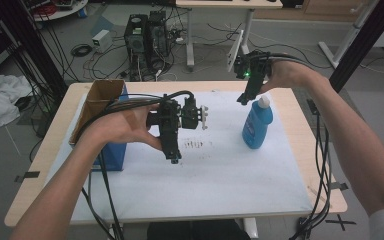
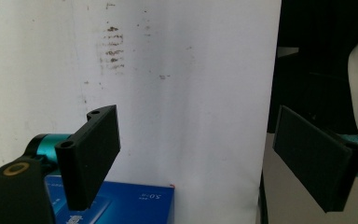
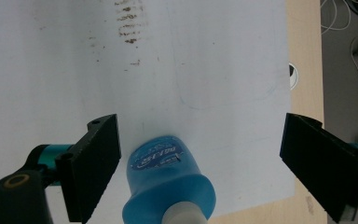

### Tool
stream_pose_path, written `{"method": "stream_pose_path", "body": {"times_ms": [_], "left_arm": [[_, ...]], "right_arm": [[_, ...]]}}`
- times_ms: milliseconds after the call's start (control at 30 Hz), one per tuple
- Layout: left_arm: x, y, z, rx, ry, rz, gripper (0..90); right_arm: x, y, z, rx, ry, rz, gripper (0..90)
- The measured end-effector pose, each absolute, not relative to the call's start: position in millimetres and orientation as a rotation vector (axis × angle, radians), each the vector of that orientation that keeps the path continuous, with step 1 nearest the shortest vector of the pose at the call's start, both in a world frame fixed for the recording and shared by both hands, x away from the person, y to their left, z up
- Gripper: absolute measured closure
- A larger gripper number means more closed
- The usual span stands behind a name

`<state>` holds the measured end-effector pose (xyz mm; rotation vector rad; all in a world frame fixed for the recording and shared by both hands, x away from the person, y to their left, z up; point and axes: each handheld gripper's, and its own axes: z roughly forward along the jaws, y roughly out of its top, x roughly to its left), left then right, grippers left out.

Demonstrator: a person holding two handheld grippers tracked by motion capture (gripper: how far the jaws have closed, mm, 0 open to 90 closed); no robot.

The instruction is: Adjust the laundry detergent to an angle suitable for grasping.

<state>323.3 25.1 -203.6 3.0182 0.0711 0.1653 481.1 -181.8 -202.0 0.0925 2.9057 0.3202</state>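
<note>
above the blue bottle (image 1: 256, 126), the right gripper (image 1: 243, 98) is pointing down, jaws spread wide with the white cap just below between them. the left gripper (image 1: 174, 159) is hovering open over white paper (image 1: 220, 175), gripping nothing.

From my seat the high view looks dim and cool, with soft, even light and no hard shadows; the white sheet (image 1: 230, 175) on the table is the brightest patch, while the upper left and right corners fall into near black. Fine detail there is smeared and grainy. In the left gripper view, the sheet washes out pale at the upper left, and the right side of the frame is very dark. In the right gripper view, the blue bottle (image 3: 168, 177) at the bottom centre is soft and out of focus.
</note>
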Motion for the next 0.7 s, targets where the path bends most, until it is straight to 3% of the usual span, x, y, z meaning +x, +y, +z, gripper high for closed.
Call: {"method": "stream_pose_path", "body": {"times_ms": [700], "left_arm": [[324.1, 23.9, -203.6, 3.018, 0.061, 0.161, 14.9]], "right_arm": [[481.0, -182.3, -206.5, 0.106, 2.903, 0.315, 11.5]]}}
